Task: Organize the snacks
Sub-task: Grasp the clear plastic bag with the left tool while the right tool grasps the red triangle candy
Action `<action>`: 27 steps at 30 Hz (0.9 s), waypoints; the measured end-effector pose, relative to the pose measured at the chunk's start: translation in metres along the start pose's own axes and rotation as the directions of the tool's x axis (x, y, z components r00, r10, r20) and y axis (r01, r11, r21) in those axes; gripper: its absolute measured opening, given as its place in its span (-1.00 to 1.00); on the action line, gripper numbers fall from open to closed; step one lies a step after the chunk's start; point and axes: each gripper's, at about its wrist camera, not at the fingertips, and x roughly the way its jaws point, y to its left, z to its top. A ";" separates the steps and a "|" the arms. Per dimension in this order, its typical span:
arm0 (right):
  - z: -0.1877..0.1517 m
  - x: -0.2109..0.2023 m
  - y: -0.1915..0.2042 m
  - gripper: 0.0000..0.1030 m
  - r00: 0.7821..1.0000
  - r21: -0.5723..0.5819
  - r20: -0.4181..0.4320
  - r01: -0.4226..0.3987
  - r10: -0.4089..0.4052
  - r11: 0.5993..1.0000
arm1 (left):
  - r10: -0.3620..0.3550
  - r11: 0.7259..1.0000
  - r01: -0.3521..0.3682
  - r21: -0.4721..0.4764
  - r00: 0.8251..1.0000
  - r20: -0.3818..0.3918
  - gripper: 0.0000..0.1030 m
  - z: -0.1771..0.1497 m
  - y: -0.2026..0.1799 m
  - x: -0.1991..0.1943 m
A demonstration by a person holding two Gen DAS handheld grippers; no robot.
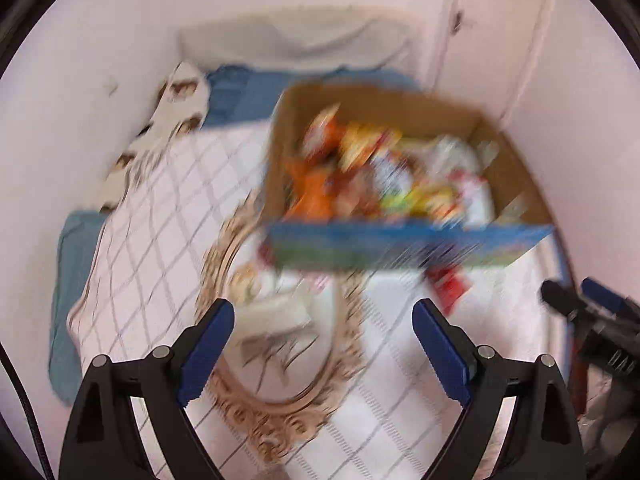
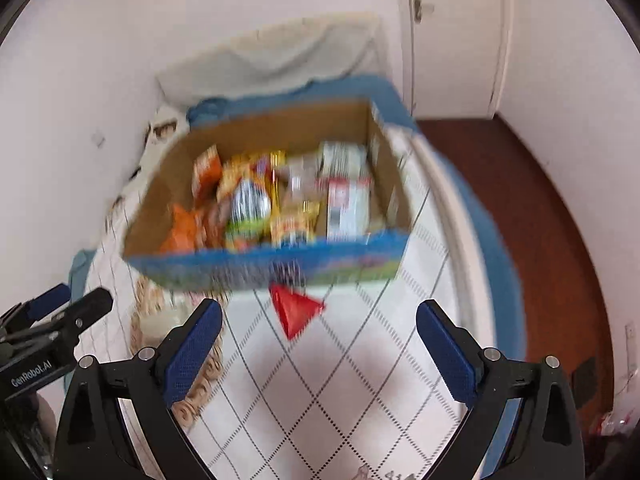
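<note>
An open cardboard box (image 1: 384, 108) (image 2: 280, 128) with a blue printed front stands on the bed, filled with several colourful snack packets (image 1: 380, 172) (image 2: 272, 200). A red packet (image 2: 296, 310) (image 1: 450, 288) lies on the quilt just in front of the box. My left gripper (image 1: 324, 320) hangs open over an oval gold-framed mirror (image 1: 280, 360), nothing between its blue pads. My right gripper (image 2: 320, 324) is open too, above the quilt near the red packet. Each gripper shows at the edge of the other's view. Both views are blurred by motion.
The bed has a white quilt with a diamond grid (image 2: 340, 380) over a blue sheet (image 1: 68, 280). A pillow (image 1: 296, 36) lies at the head against the white wall. Brown floor (image 2: 540, 220) runs along the bed's right side, by a white door.
</note>
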 end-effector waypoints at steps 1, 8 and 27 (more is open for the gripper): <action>-0.004 0.015 0.000 0.93 1.000 0.000 -0.017 -0.014 0.014 1.000 | 0.016 1.000 -0.016 -0.010 1.000 -0.024 0.77 -0.005 0.006 0.010; -0.011 0.104 0.014 0.20 0.989 -0.023 -0.132 -0.070 0.066 0.997 | 0.122 0.991 -0.128 -0.040 0.984 -0.127 0.77 -0.021 0.054 0.061; -0.020 0.145 0.041 -0.24 0.967 -0.096 -0.233 -0.126 0.101 0.987 | 0.150 0.813 0.021 0.582 0.958 -0.244 0.07 -0.023 -0.001 0.145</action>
